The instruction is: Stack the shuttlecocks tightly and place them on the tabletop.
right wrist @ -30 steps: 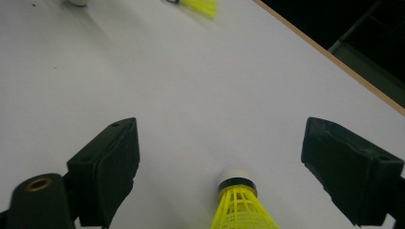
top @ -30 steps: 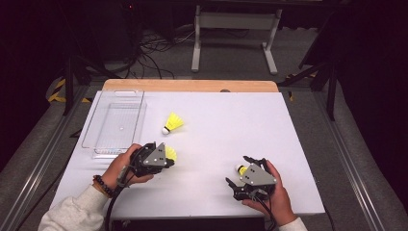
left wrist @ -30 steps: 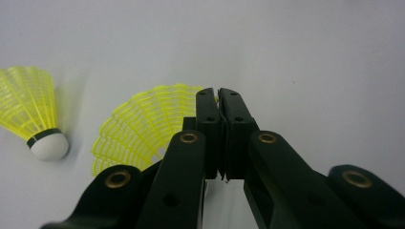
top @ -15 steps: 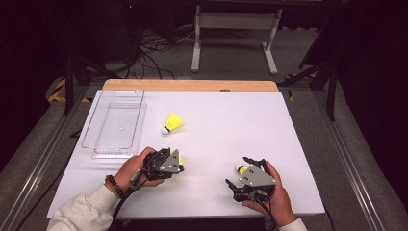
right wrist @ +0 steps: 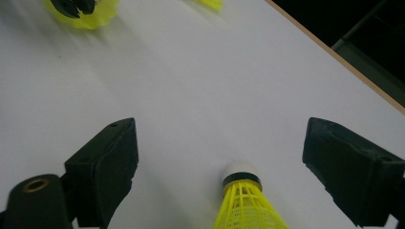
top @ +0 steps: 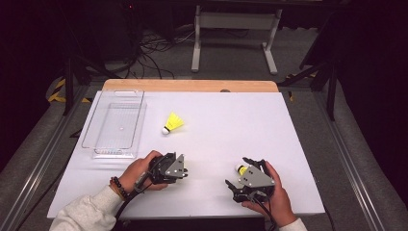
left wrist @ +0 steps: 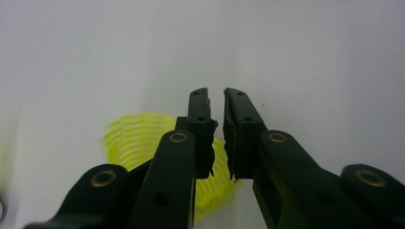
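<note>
Our left gripper (left wrist: pixel 217 138) pinches a yellow mesh shuttlecock skirt (left wrist: pixel 138 138); the right gripper (right wrist: pixel 239 167), jaws wide, straddles another yellow plastic shuttlecock (right wrist: pixel 243 202), which could roll away.

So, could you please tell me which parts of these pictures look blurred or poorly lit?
High view: the white table is evenly lit, the surroundings fall into darkness. Left gripper view: the jaws are fairly sharp, the yellow shuttlecock behind them is soft. Right gripper view: the near shuttlecock is sharp, the far yellow one is blurred.
</note>
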Demonstrator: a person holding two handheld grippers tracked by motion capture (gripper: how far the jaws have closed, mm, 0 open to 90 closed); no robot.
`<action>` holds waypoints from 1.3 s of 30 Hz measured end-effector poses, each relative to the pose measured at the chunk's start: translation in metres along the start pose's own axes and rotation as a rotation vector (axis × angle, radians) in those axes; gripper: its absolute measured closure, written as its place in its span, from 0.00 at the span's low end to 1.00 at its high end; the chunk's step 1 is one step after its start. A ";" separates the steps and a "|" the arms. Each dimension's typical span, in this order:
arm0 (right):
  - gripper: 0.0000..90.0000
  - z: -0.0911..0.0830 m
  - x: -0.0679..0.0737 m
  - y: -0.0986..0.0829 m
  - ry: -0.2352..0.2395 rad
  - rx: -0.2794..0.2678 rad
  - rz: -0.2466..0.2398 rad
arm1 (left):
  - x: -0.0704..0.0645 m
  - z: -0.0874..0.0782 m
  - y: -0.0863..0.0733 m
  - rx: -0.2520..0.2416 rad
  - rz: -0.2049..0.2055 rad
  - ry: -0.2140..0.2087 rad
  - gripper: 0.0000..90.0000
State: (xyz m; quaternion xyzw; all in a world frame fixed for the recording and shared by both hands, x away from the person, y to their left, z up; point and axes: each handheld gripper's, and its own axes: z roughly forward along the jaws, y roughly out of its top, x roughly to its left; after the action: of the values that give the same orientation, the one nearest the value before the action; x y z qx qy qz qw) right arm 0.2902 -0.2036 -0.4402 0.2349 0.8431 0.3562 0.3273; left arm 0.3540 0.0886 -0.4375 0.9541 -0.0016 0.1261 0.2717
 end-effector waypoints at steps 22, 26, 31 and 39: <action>0.14 0.001 -0.001 -0.001 0.001 0.005 0.007 | 0.016 -0.033 -0.011 -0.165 -0.096 0.074 0.80; 0.14 0.001 0.000 -0.001 0.003 0.002 0.003 | 0.022 -0.044 -0.020 -0.183 -0.122 0.084 0.76; 0.14 0.000 -0.001 -0.001 0.001 -0.005 0.005 | 0.029 -0.056 -0.038 -0.162 -0.149 0.092 0.55; 0.14 0.000 -0.001 -0.001 0.003 -0.004 0.007 | 0.030 -0.050 -0.054 -0.096 -0.140 0.035 0.34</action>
State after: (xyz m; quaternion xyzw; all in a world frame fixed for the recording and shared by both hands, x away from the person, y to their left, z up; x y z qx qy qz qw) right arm 0.2908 -0.2053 -0.4406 0.2365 0.8421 0.3595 0.3252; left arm 0.3748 0.1625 -0.4168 0.9353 0.0640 0.1233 0.3254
